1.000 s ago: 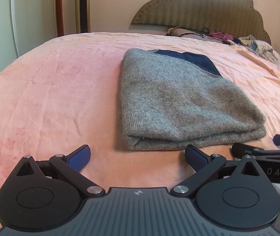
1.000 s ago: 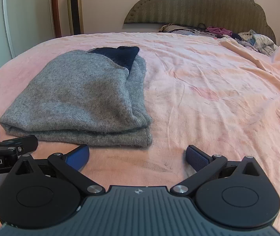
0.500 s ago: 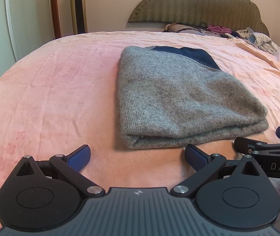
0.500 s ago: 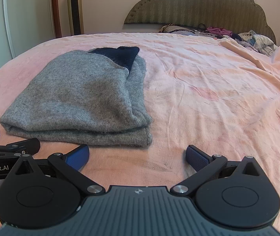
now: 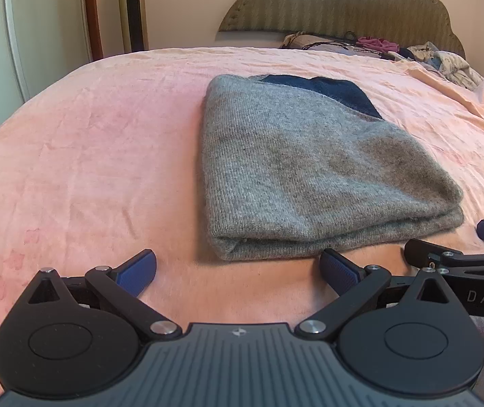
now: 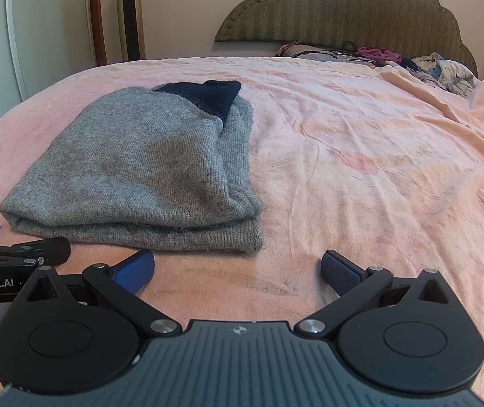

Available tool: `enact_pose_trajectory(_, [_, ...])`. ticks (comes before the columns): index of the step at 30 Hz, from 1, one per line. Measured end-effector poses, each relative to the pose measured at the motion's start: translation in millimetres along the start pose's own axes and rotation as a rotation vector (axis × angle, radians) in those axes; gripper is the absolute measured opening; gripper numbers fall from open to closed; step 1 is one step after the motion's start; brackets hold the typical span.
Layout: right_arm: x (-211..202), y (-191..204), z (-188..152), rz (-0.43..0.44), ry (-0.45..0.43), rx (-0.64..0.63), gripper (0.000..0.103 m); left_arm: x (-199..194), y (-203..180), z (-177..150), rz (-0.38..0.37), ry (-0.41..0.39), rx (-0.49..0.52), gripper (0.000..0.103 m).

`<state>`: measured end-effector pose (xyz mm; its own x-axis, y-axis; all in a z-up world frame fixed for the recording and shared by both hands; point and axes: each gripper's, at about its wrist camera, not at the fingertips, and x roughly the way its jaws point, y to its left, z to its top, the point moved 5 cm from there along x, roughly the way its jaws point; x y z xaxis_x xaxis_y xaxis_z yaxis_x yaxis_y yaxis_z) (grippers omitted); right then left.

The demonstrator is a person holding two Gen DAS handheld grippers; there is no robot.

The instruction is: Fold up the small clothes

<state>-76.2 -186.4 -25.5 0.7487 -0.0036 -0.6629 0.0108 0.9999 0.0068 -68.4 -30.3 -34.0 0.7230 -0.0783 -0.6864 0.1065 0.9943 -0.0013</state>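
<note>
A grey knit garment [image 5: 303, 169] [image 6: 147, 169] with a dark blue part [image 5: 330, 90] [image 6: 208, 93] at its far end lies folded flat on the pink bedsheet [image 5: 89, 156] [image 6: 360, 169]. My left gripper [image 5: 238, 269] is open just short of the garment's near folded edge, nothing between its blue pads. My right gripper [image 6: 238, 268] is open too, in front of the garment's near right corner, apart from it. Each gripper shows at the edge of the other's view: the right one [image 5: 462, 261] and the left one [image 6: 14, 257].
A pile of mixed clothes [image 5: 411, 51] [image 6: 411, 59] lies at the bed's far end below the padded headboard [image 5: 337, 3] [image 6: 337, 6]. A tall gold tower fan [image 5: 132, 6] [image 6: 130, 13] and a door stand at the left. The sheet rumples up at the far right.
The left gripper's view has tilted slightly upward and the garment sits a little farther left in it. The right gripper has barely moved. Both stay open.
</note>
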Motion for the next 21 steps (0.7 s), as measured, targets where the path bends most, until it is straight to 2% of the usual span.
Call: enact_pose_trajectory(21, [-0.3, 0.2, -0.1, 0.000, -0.001, 0.001, 0.103, -1.3, 0.7, -2.8, 0.000, -0.018, -0.001, 0.103])
